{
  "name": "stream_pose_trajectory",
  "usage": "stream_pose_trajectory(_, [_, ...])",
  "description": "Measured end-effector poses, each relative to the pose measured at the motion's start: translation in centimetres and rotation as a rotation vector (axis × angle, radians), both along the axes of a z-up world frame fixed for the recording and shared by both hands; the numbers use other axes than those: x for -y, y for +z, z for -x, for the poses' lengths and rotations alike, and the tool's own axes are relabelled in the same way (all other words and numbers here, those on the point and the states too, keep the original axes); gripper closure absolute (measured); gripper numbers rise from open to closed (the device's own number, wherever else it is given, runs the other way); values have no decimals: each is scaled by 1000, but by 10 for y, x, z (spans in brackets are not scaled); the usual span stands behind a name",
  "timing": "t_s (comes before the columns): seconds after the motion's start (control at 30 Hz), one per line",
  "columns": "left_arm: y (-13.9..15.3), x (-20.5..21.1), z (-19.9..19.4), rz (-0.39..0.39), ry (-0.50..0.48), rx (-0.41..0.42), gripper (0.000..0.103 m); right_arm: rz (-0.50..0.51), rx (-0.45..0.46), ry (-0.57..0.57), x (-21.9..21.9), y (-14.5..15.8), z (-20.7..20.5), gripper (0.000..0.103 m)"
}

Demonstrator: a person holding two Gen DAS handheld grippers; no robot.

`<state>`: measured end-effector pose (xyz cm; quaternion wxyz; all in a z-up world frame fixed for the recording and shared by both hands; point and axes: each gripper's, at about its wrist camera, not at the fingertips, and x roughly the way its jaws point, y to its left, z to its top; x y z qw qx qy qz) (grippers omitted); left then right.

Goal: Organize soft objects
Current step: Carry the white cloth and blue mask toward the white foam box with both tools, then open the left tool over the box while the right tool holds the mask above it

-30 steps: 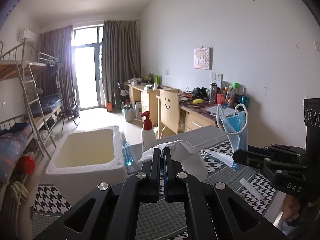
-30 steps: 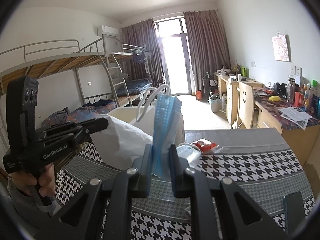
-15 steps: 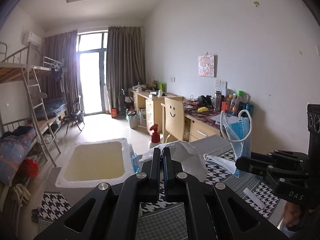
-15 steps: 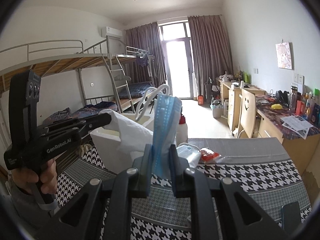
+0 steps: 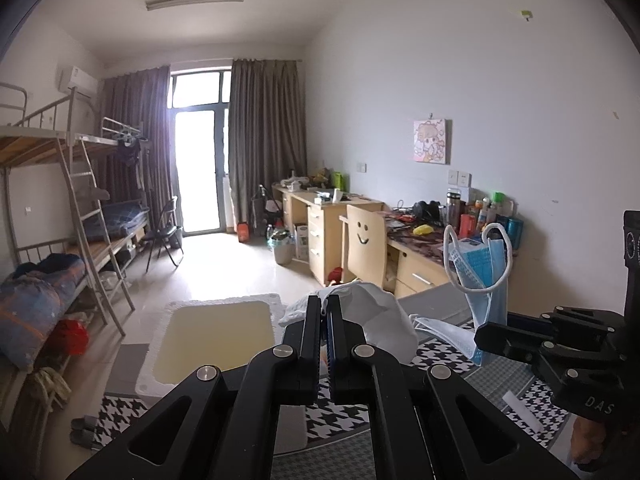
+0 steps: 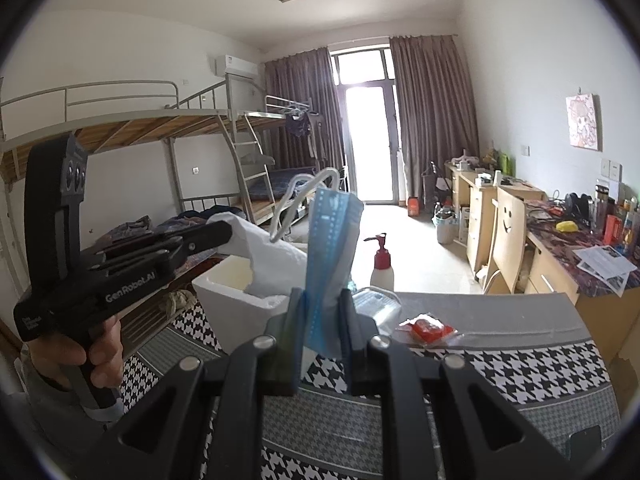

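My left gripper [image 5: 324, 304] is shut on a crumpled white plastic bag [image 5: 372, 320], held above the table beside a white foam box [image 5: 216, 340]. In the right wrist view the left gripper [image 6: 228, 236] holds the bag [image 6: 272, 260] over the box's [image 6: 236, 284] near corner. My right gripper [image 6: 322, 300] is shut on a folded blue face mask [image 6: 332, 248] with white ear loops, held upright. In the left wrist view the right gripper [image 5: 480, 336] and mask [image 5: 480, 276] are at the right.
A houndstooth cloth [image 6: 500, 372] covers the table. On it are a red-capped pump bottle [image 6: 382, 268], a clear packet with red contents [image 6: 428, 328], another mask [image 5: 444, 334] and a plastic pack [image 6: 376, 308]. Desks [image 5: 416, 256] and a bunk bed [image 5: 60, 240] stand beyond.
Both grippers have risen with their loads, so the table and foam box sit lower in view. The grips are unchanged.
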<state>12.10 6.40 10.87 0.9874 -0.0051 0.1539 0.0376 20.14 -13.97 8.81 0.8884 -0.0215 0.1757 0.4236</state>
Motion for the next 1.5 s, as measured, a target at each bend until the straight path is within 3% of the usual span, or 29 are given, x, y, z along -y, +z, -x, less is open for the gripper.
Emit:
stream_pose_trajectory(0.93, [0, -35, -9, -22, 197, -13, 100, 39, 10, 110, -47, 11, -16, 84])
stream_pose_trajectory(1.5, [-11, -61, -25, 12, 238, -61, 100, 57, 7, 152, -74, 19, -20, 84])
